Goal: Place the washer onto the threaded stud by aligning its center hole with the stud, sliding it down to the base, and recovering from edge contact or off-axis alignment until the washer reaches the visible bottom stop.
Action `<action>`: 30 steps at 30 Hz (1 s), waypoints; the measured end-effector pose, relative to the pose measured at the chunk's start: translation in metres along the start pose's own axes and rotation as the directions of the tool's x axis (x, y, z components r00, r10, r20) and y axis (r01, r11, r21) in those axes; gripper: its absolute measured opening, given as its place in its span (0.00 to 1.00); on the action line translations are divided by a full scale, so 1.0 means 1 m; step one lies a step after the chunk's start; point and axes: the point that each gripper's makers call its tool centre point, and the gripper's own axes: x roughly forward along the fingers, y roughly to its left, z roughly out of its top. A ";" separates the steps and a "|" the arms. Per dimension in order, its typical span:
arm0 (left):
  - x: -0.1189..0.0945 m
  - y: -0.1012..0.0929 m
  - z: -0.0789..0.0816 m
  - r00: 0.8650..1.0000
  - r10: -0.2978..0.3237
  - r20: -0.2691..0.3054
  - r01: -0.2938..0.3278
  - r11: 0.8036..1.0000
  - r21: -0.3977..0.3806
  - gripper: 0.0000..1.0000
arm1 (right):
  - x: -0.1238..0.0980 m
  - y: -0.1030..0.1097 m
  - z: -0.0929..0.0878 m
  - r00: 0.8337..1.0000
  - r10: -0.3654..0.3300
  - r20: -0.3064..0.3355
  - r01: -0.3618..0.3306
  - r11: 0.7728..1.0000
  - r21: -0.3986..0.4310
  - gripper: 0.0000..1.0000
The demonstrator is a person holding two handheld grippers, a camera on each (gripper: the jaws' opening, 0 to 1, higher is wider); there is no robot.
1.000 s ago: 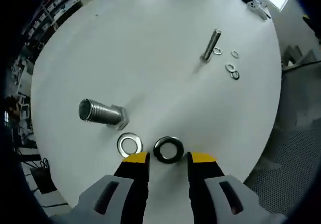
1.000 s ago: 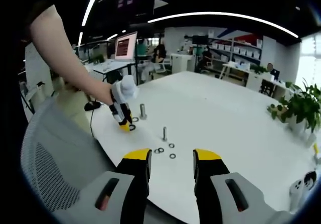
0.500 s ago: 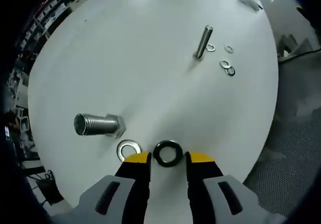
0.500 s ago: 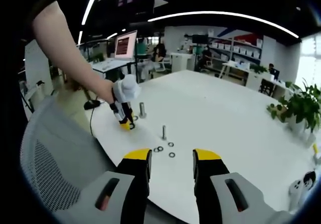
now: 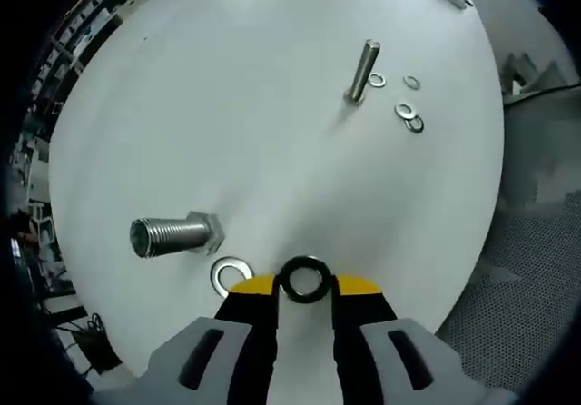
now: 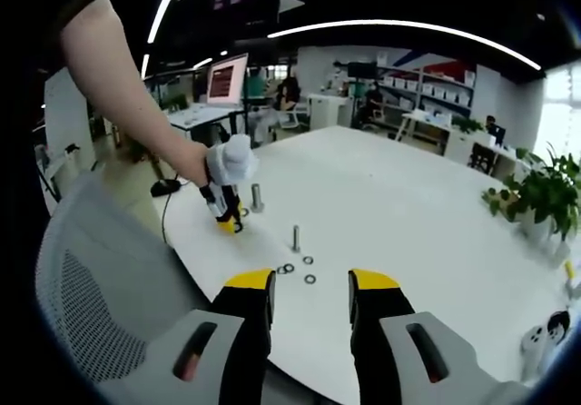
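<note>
Left gripper (image 5: 303,285) brackets the dark washer (image 5: 303,279) lying on the white surface (image 5: 272,133), jaws closing on its rim; pickup is in hand. Next: lift it and centre its hole over the large stud (image 5: 174,235) just left. Right gripper (image 6: 310,282) hangs spread, well apart.

Around my left gripper (image 5: 304,285), the large bolt (image 5: 174,235) and a flat washer (image 5: 231,274) crowd one side; bare table (image 5: 272,142) lies open toward the thin stud (image 5: 361,71).
</note>
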 end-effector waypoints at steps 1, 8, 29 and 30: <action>0.001 0.000 0.000 1.000 0.001 0.004 -0.001 1.000 -0.001 0.19 | 0.000 0.000 -0.001 1.000 0.000 -0.003 0.000 1.000 -0.002 0.34; -0.001 0.000 0.000 1.000 0.001 0.018 -0.001 1.000 0.015 0.19 | 0.000 -0.002 -0.001 1.000 -0.006 -0.005 0.006 1.000 -0.002 0.34; -0.024 0.020 0.004 0.997 0.031 0.064 -0.034 0.999 0.032 0.19 | 0.000 -0.002 -0.001 1.000 -0.005 -0.003 0.005 1.000 -0.004 0.34; -0.026 0.022 0.004 0.997 0.035 0.068 -0.037 0.999 0.031 0.19 | 0.000 -0.002 0.000 1.000 -0.005 -0.002 0.005 1.000 -0.003 0.34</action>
